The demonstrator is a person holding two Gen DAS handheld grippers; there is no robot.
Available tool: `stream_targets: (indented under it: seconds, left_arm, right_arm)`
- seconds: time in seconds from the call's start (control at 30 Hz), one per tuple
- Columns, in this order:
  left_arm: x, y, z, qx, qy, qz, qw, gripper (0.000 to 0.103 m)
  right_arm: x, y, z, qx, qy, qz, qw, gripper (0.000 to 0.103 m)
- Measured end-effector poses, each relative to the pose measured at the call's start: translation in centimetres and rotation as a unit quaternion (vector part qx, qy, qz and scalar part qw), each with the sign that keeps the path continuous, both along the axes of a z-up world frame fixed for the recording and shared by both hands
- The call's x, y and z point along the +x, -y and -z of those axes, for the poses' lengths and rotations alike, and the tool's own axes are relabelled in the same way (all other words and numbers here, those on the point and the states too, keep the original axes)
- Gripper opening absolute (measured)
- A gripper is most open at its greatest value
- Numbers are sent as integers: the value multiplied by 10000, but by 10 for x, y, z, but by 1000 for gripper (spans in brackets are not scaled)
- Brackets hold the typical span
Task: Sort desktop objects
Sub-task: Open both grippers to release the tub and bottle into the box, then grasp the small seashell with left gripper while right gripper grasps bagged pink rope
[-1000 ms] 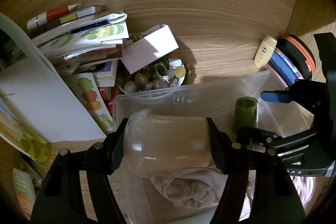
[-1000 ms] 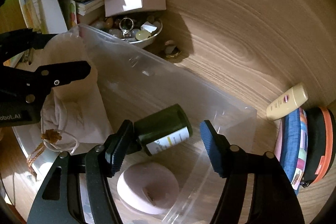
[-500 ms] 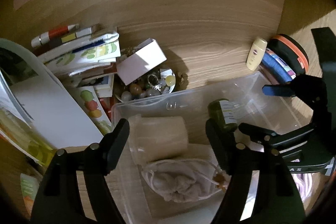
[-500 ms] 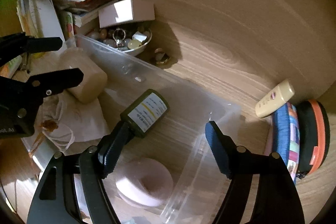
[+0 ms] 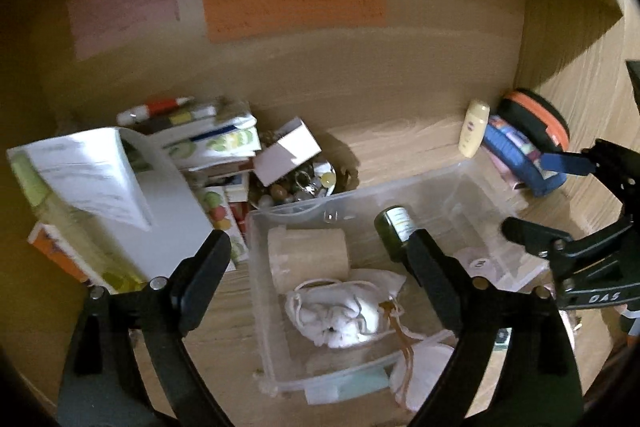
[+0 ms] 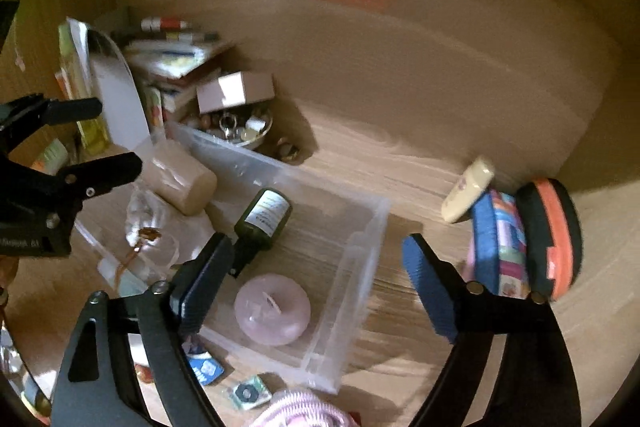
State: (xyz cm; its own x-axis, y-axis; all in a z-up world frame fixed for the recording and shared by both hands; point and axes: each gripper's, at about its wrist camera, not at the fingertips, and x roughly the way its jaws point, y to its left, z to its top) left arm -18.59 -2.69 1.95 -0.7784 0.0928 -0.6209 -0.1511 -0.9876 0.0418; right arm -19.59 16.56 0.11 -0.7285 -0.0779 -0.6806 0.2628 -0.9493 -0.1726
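A clear plastic bin (image 5: pixel 256 267) holds a beige jar (image 5: pixel 308 259) on its side, a dark green bottle (image 5: pixel 394 231) lying down, a white drawstring pouch (image 5: pixel 340 315) and a pink candle (image 6: pixel 272 309). My left gripper (image 5: pixel 318 247) hovers above the jar, jaws opening wide, touching nothing. My right gripper (image 6: pixel 316 247) hangs above the bin's right half, jaws also opening. The bottle (image 6: pixel 264 215) lies beyond its left finger, not gripped. Each gripper also shows in the other's view: the right gripper (image 5: pixel 536 193) and the left gripper (image 6: pixel 116 135).
A stack of books and papers (image 5: pixel 192 143) fills the left. A bowl of beads (image 5: pixel 296 187) under a small white box (image 5: pixel 288 151) sits behind the bin. At right lie a lotion tube (image 5: pixel 472 135), a blue pouch (image 5: pixel 516 159) and an orange-black case (image 5: pixel 536 123). Small packets (image 6: pixel 204 367) lie before the bin.
The left jaws came off the beige jar and the right jaws drew away from the green bottle. Both grippers widened and pulled up and back; jar and bottle stay in the bin.
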Motion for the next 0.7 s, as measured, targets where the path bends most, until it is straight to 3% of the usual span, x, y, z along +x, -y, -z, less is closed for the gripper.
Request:
stream_targets:
  seconds: [0.3,0.5,0.7]
  left_arm:
    - [53,26,-21,-4,-413,-334,9986,96]
    - [83,46,-12,35,-407,-569,9975,96]
    - [91,58,16,48,-107,-714,9974,96]
  right_arm:
    - [62,-38,-33,-371,-786,176,9961,103]
    - [90,-52,-22,-451,-752,399,9954,103]
    - [111,-58,0,-499,-577,579,9954,103]
